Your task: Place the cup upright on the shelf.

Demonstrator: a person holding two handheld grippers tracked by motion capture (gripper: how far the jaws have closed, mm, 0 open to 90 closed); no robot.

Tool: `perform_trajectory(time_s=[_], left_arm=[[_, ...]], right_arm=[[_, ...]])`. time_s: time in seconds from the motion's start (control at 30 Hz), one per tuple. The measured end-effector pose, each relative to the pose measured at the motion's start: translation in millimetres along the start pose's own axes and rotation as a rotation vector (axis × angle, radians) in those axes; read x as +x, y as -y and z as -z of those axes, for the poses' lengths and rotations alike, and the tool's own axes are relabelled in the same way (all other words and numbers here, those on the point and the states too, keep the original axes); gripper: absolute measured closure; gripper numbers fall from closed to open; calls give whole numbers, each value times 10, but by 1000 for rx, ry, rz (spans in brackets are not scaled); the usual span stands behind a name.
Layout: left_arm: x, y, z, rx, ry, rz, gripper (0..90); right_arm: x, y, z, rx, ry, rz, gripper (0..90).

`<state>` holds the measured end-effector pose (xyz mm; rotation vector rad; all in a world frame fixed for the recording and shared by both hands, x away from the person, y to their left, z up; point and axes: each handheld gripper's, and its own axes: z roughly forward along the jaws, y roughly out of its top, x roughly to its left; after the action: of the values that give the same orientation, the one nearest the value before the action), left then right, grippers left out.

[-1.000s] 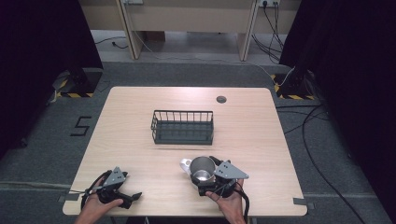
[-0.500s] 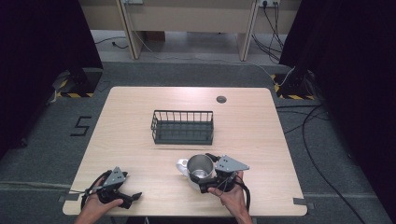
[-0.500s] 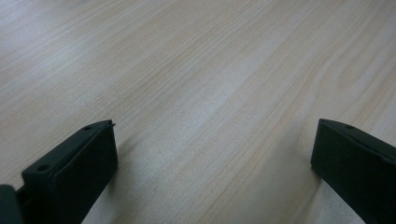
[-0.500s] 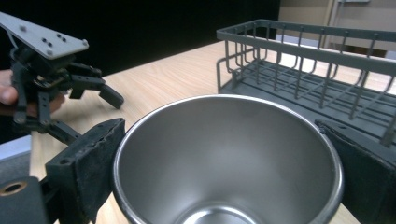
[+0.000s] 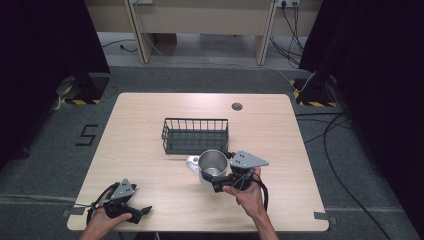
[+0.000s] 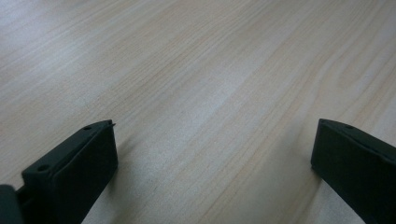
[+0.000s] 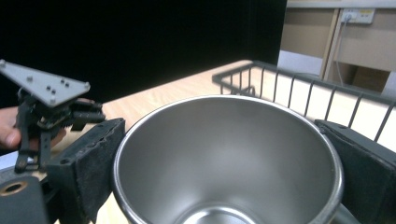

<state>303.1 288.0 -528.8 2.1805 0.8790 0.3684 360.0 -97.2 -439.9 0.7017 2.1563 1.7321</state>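
one steel mug stands upright, mouth up, clamped in your right claw; left claw rests wide on the counter.

Mug just before basket; left gripper far left

Lab recording bay. Black curtains flank both sides. Hazard tape, floor cables, marked carpet.
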Motion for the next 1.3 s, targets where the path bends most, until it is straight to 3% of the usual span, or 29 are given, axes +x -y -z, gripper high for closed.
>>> perform_trajectory(time_s=[0.33, 0.73, 1.3], left_arm=[[0, 0, 0, -1, 0, 0, 0], [-2, -1, 0, -3, 0, 2, 0], [-2, -1, 1, -2, 1, 3, 0]], right_arm=[[-159, -365, -125, -4, -9, 15, 62], [-354, -814, -433, 10, -37, 36, 62], [-725, -987, -792, 32, -18, 29, 62]])
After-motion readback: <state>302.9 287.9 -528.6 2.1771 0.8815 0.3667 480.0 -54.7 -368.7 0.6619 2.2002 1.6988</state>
